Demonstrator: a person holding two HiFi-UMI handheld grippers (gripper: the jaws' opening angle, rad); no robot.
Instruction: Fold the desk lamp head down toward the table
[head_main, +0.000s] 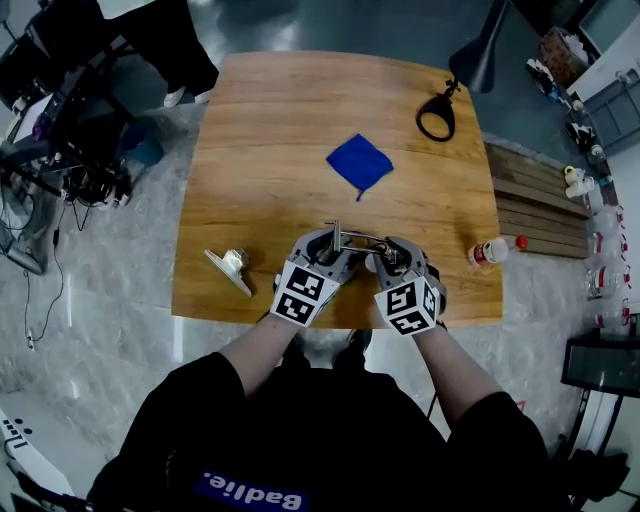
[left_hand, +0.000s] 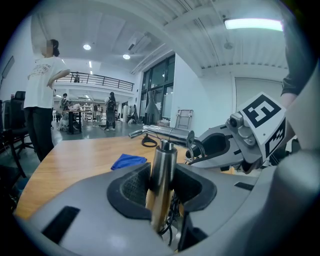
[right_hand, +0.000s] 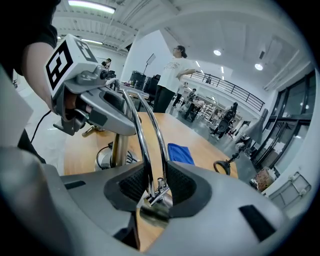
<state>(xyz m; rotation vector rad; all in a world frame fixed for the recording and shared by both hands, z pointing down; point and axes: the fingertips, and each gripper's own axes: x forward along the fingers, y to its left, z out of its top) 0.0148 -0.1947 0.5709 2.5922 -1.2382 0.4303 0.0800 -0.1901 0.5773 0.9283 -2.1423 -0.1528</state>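
Two grippers work at the near edge of the table (head_main: 260, 150). The left gripper (left_hand: 161, 187) is squeezed tight on the desk lamp's (head_main: 345, 240) shiny post (left_hand: 162, 167), which stands upright. The right gripper (right_hand: 155, 187) is closed on the two thin rods (right_hand: 149, 145), low by their joint. The lamp head (left_hand: 165, 132) lies about level above the post. I think the fold is begun but not finished, so it must go lower. Farther off lies a blue cloth (head_main: 360, 163).

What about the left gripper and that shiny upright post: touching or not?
Touching. The left gripper view shows the left gripper clamping the post from both sides.
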